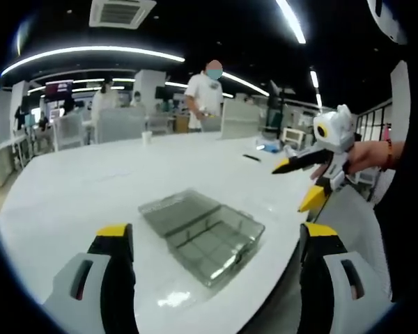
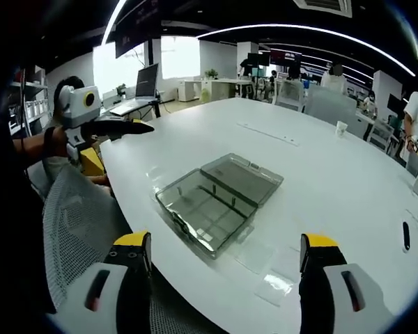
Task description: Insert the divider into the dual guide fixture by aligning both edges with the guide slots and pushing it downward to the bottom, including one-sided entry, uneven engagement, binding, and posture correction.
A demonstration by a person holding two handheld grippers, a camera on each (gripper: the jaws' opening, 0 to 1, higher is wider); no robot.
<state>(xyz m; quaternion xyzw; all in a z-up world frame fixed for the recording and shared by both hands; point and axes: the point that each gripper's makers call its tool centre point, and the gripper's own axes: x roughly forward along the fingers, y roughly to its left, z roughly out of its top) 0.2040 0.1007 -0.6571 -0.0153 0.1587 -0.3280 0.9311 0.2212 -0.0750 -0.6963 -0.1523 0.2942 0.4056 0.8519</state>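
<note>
A clear plastic box [image 1: 202, 233] lies open on the white table [image 1: 90, 188], lid folded flat beside the tray, with thin ribs across the tray. In the right gripper view the box [image 2: 216, 198] sits ahead of my jaws, and clear flat pieces [image 2: 265, 268] lie by the table edge. My left gripper [image 1: 217, 233] is open and holds nothing, with the box between and beyond its jaws. My right gripper [image 2: 226, 241] is also open and holds nothing. Each gripper appears in the other's view, held in a hand off the table edge: right [image 1: 297, 185], left [image 2: 118, 146].
A mesh chair back [image 2: 76, 216] stands against the near table edge. A paper cup [image 2: 341, 127] and a black pen-like item [image 2: 405, 236] lie farther out on the table. A person [image 1: 207, 94] stands beyond the far side, among chairs and desks.
</note>
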